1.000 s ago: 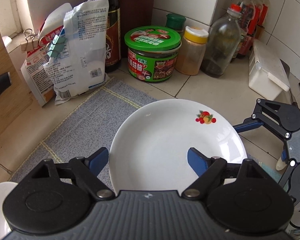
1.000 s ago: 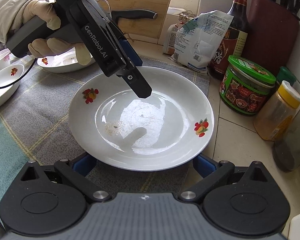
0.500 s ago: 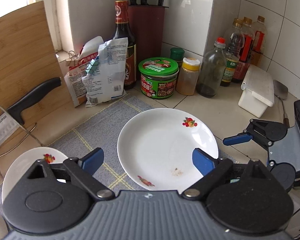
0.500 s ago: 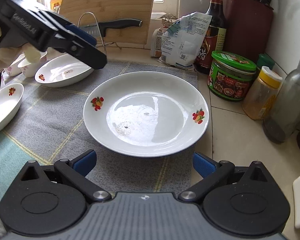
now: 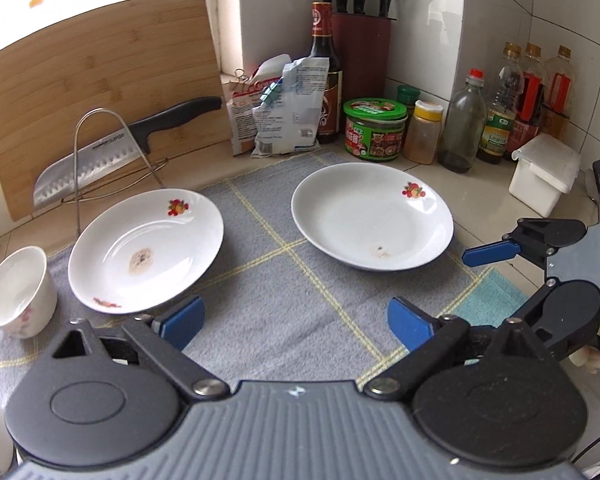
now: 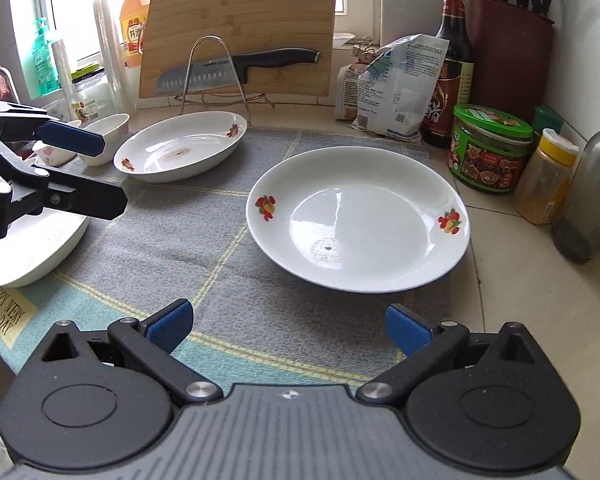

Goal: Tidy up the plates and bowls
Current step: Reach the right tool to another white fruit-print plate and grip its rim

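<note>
Tiled kitchen worktop [image 6: 512,280] in a corner carries a grey checked cloth mat [image 5: 284,304] with the dishes on it.

Nearest, the left tool [image 5: 296,322] hangs over bare mat, its blue-padded jaws wide and opening further, nothing between them. The right tool [image 6: 288,330] is also wide, empty, just short of the near rim of a white deep plate with fruit motifs [image 6: 356,220]; that plate lies on the mat's right part, apart from both tools, a small dark speck in its well.

Left of it, well apart, lies a second white fruit-motif plate [image 5: 146,250] with a brownish smear, and beside that a small white bowl [image 5: 18,292]. A third white dish [image 6: 32,248] is half hidden behind the left tool in the right wrist view; more cups behind are hard to make out.

Farther back stand a green-lidded jar [image 6: 490,148], a yellow-capped spice jar [image 6: 548,176], paper packets [image 6: 396,84], a dark sauce bottle [image 6: 452,60], a cleaver on a wire rack [image 5: 120,144] and a bamboo cutting board [image 5: 100,92].
</note>
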Available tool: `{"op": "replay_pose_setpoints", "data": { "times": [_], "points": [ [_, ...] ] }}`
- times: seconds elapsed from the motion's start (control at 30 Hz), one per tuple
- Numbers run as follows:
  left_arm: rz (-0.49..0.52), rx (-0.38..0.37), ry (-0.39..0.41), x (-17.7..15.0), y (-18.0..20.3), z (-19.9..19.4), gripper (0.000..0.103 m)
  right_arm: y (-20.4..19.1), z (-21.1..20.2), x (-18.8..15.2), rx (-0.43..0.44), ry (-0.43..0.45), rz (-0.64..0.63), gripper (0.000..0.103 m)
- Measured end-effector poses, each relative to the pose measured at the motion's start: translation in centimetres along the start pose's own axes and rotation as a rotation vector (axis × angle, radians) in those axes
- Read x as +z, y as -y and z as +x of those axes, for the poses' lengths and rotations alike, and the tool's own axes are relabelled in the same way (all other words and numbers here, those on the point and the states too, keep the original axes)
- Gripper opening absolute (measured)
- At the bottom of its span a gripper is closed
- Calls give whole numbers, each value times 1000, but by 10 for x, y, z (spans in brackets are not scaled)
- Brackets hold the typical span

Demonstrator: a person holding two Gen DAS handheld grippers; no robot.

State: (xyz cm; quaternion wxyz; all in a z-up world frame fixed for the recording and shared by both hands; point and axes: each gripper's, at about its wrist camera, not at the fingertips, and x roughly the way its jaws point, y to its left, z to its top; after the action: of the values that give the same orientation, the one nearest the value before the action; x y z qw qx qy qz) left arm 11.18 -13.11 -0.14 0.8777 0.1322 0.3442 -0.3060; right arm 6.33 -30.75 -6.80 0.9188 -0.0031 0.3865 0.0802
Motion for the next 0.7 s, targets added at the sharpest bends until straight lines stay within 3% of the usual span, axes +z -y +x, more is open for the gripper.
{"op": "replay_pose_setpoints", "data": {
  "times": [0.27, 0.7],
  "points": [
    [-46, 42, -4, -40, -20, -27, 98, -44, 12, -2, 35, -49, -11, 103],
    [-119, 66, -20, -99, -96, -79, 98, -124, 30, 16, 71, -92, 9, 103]
  ]
}}
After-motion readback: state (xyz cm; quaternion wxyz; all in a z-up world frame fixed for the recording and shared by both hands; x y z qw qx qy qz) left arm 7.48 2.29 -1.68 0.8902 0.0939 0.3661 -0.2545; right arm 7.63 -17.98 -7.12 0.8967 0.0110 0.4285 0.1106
